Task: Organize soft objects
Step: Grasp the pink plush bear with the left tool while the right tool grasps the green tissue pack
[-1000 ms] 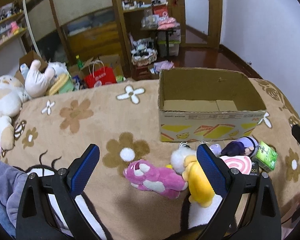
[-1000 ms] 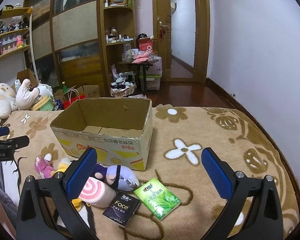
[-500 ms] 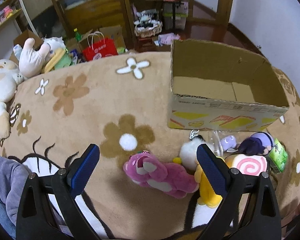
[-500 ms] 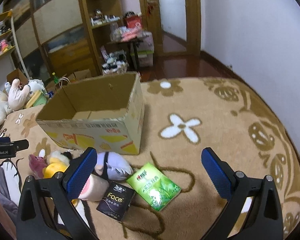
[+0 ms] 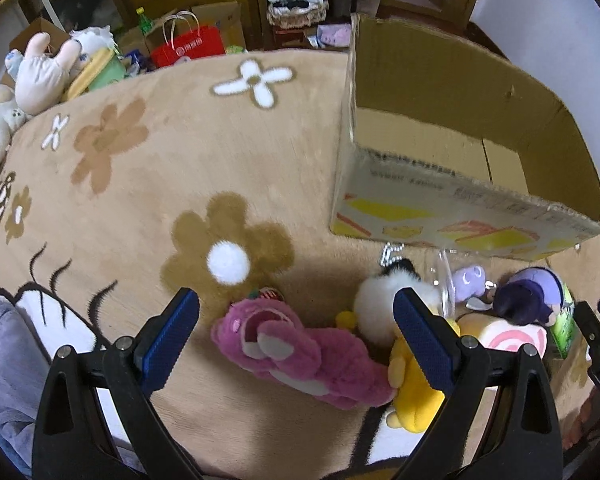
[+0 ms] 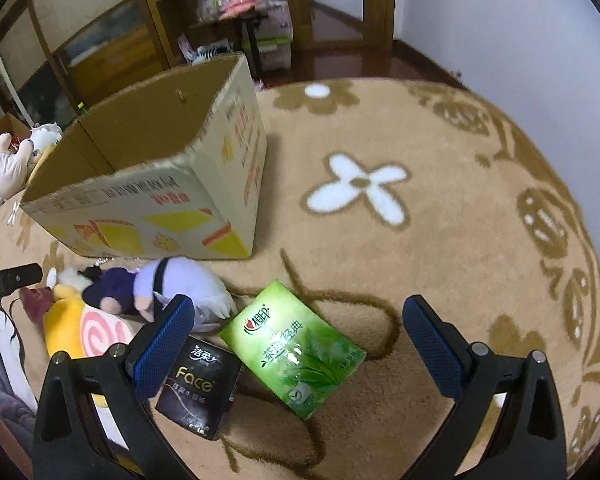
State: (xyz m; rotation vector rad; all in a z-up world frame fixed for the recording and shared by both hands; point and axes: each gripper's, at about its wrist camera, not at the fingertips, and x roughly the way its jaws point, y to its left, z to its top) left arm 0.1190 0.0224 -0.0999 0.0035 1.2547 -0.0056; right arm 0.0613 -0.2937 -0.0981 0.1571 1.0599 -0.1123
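Note:
A pink plush bear [image 5: 300, 356] lies on the flowered blanket between the fingers of my open left gripper [image 5: 296, 338]. Beside it lie a yellow plush [image 5: 414, 396], a white fluffy toy [image 5: 380, 300], a pink-swirl roll plush [image 5: 508, 338] and a purple doll [image 5: 534, 294]. An open, empty cardboard box [image 5: 460, 216] stands behind them. My right gripper [image 6: 296, 344] is open above a green tissue pack [image 6: 296, 350], with a black Face pack [image 6: 198, 388] by its left finger. The purple doll [image 6: 172, 284] and the roll plush [image 6: 96, 332] also show there.
Big plush toys [image 5: 40, 68] and a red bag [image 5: 188, 44] lie past the blanket's far left edge. Wooden shelves and a door stand at the back. A white wall [image 6: 540, 20] runs along the right. Grey cloth [image 5: 4, 360] lies at the near left.
Both grippers have tilted down and moved closer to the objects. The left one now straddles the pink bear; the right one is over the green pack. Nothing was grasped.

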